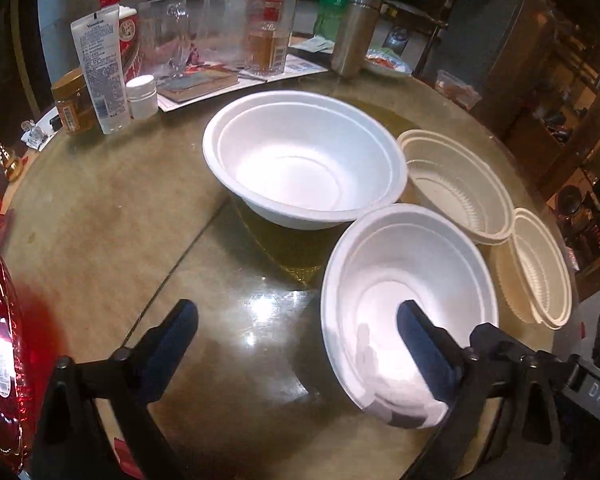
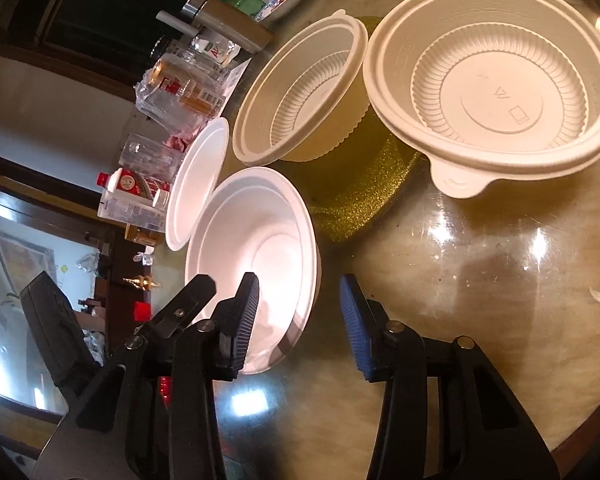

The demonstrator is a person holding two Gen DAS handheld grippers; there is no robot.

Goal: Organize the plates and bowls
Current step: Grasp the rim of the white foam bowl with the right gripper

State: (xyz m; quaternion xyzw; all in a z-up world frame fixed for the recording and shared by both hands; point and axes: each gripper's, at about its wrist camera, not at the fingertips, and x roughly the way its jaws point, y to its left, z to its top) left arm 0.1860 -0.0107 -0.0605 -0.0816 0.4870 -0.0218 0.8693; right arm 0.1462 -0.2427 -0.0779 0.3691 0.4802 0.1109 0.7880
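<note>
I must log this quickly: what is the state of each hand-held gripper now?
Left hand-held gripper: open, holding nothing.
Right hand-held gripper: open, straddling the white foam bowl rim.

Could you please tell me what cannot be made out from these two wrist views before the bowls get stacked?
- Left wrist view: the near white foam bowl has its near rim hidden behind a blue gripper pad, so contact is unclear.
- Left wrist view: the red plate is cut off by the left edge.
- Right wrist view: the far white foam bowl shows only edge-on, partly hidden.
</note>
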